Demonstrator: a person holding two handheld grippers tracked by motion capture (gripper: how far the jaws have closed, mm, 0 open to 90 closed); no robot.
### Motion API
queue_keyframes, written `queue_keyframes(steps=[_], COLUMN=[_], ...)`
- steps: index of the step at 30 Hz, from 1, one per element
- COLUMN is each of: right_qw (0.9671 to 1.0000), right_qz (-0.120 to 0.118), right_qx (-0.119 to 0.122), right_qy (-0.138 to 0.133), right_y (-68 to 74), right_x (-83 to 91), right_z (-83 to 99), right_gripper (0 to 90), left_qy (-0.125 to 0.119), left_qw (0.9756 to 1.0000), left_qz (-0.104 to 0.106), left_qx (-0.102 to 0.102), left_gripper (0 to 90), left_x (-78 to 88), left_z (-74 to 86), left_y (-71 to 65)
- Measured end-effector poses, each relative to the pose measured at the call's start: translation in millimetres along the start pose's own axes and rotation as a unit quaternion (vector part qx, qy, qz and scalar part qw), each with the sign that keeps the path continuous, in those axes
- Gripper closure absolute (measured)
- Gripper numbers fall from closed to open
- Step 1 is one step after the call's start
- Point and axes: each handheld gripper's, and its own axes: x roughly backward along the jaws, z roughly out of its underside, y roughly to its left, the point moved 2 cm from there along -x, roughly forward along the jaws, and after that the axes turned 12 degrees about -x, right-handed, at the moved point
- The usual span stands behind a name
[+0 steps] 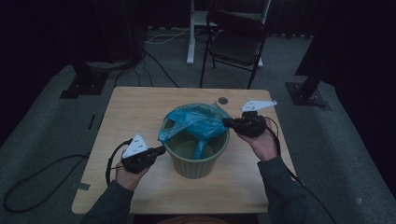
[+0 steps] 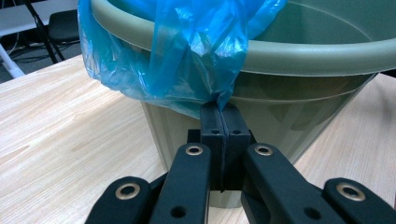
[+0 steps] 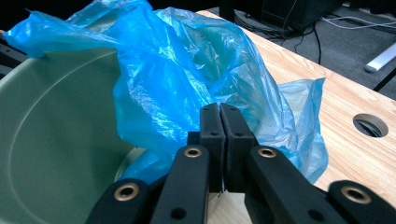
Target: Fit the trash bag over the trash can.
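Note:
A green plastic bin [image 1: 198,161] stands in the middle of the wooden table [image 1: 135,107]. A blue plastic bag [image 1: 194,122] lies crumpled over its rim and hangs partly inside. My left gripper [image 1: 162,150] is at the bin's left side, and in the left gripper view its jaws [image 2: 219,109] are shut on the bag's lower edge [image 2: 187,56], just below the rim [image 2: 322,56]. My right gripper [image 1: 225,122] is at the bin's right rim. In the right gripper view its jaws [image 3: 219,109] are pressed together where the raised bag film [image 3: 177,70] meets them, above the bin's inside wall [image 3: 56,140].
A round cable hole [image 1: 222,100] sits in the table's far right part, just behind the bag. Beyond the table stand a black folding chair [image 1: 236,42] and dark stand bases, with cables on the grey floor. Bare tabletop lies to the bin's left and front.

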Motion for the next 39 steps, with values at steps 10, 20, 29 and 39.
queue_keyframes(steps=[10,20,29,39], right_qw=[0.9992,0.9956,0.994,0.9912], right_qz=[-0.038,-0.082,-0.086,-0.096], right_qx=[-0.014,-0.039,-0.046,-0.054], right_qy=[-0.007,-0.024,-0.049,-0.074], right_y=[7.9,15.8,16.3,11.9], right_x=[19.6,44.3,52.7,45.4], right_z=[26.6,52.6,66.4,67.1], right_gripper=[90.0,90.0,90.0,90.0], left_qy=[0.007,0.024,0.032,0.042], left_qw=[0.9999,0.9988,0.9983,0.9979], left_qz=[0.015,0.041,0.049,0.039], left_qx=[-0.001,-0.008,0.003,0.028], left_gripper=[90.0,90.0,90.0,90.0], left_x=[-4.1,-19.9,-32.8,-45.9], left_z=[2.8,4.5,7.0,10.6], left_y=[-8.4,-20.8,-18.8,-3.7])
